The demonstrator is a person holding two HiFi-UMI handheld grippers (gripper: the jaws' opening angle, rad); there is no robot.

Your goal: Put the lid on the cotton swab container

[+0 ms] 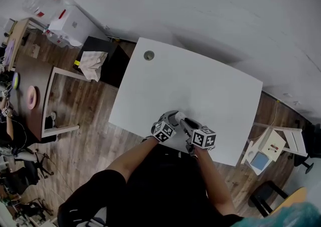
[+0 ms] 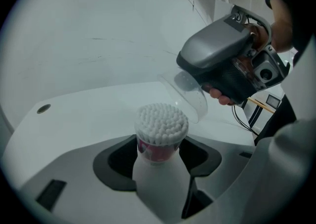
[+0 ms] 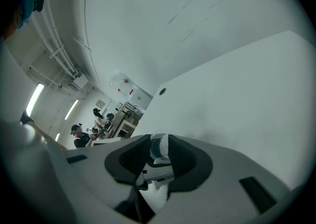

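Observation:
The cotton swab container (image 2: pixel 159 145) has a pink label and stands open, packed with white swab tips (image 2: pixel 162 121). My left gripper (image 2: pixel 160 155) is shut on its body, jaws set wide around it. Up and to the right, my right gripper (image 2: pixel 196 88) is shut on the clear lid (image 2: pixel 191 98), which hangs tilted just beyond the swab tips and is apart from the container. In the right gripper view the lid (image 3: pixel 159 145) sits between that gripper's (image 3: pixel 158 161) jaws, with the swabs showing through it. In the head view both grippers (image 1: pixel 171 122) (image 1: pixel 189 127) meet at the near edge of the white table (image 1: pixel 200 85).
A round cable grommet (image 1: pixel 149 55) sits at the table's far left corner. A black box with a cloth (image 1: pixel 98 60) stands left of the table, and a small white stool (image 1: pixel 271 146) to its right. People (image 3: pixel 79 131) stand far off in the room.

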